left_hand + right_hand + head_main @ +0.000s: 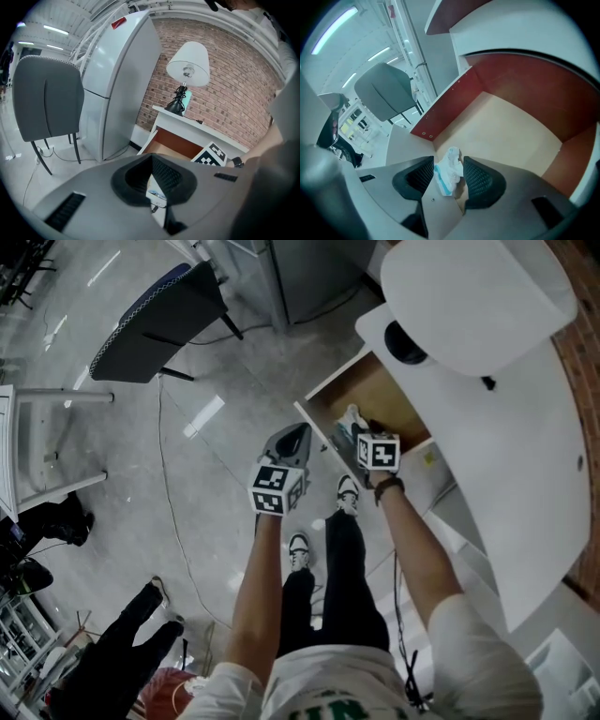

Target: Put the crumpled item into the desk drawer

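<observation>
white and blue crumpled wad (448, 169) lies loose between the right gripper's (449, 175) open fingers at the open drawer's (511, 126) front corner, so the drop seems in hand; next that gripper should lift clear, while the left gripper (153, 177) hangs beside, fingers closed and empty.

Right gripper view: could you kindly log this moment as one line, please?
right tongs: open | item: loose between tongs, over drawer | drawer: open, otherwise bare
</observation>
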